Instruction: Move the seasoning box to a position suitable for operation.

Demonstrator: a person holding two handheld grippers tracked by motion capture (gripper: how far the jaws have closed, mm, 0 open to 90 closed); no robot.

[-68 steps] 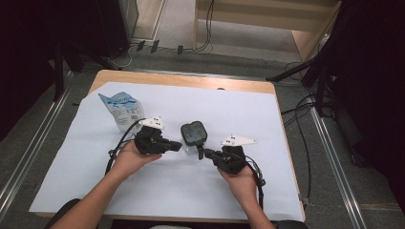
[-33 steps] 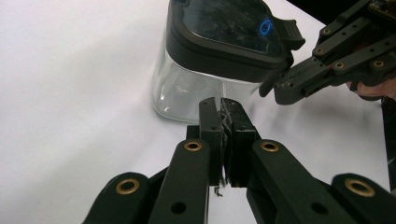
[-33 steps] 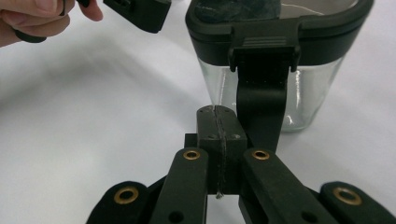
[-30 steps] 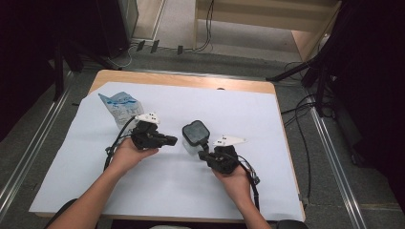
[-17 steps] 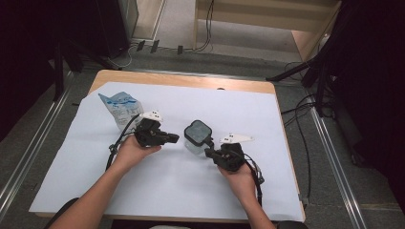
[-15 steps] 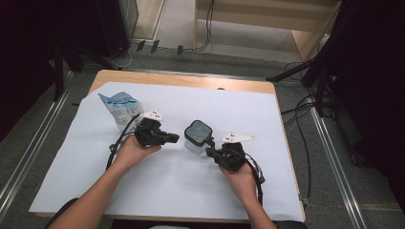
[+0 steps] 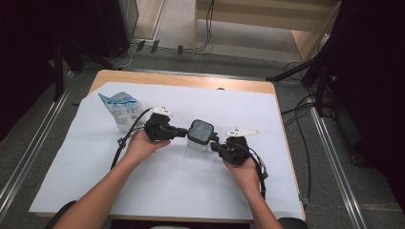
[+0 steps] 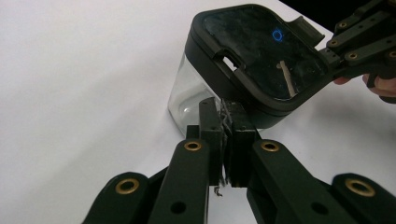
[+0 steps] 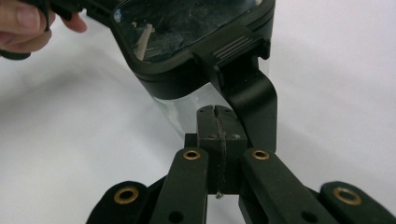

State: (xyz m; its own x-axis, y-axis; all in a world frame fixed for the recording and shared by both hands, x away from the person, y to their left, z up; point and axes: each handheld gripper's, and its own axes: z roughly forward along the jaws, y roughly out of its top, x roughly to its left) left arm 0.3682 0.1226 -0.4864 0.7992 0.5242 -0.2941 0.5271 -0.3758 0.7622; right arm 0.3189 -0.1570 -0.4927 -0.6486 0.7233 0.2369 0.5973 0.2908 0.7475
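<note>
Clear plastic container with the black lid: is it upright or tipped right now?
Tipped. In the left gripper view the clear plastic container with the black lid leans, its lid face slanted and only one bottom edge on the white sheet.

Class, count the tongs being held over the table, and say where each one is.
2. The left tongs sit at the left edge of the clear container's black lid; the right tongs sit at its right side, by the lid's latch. Both have jaws closed together.
</note>
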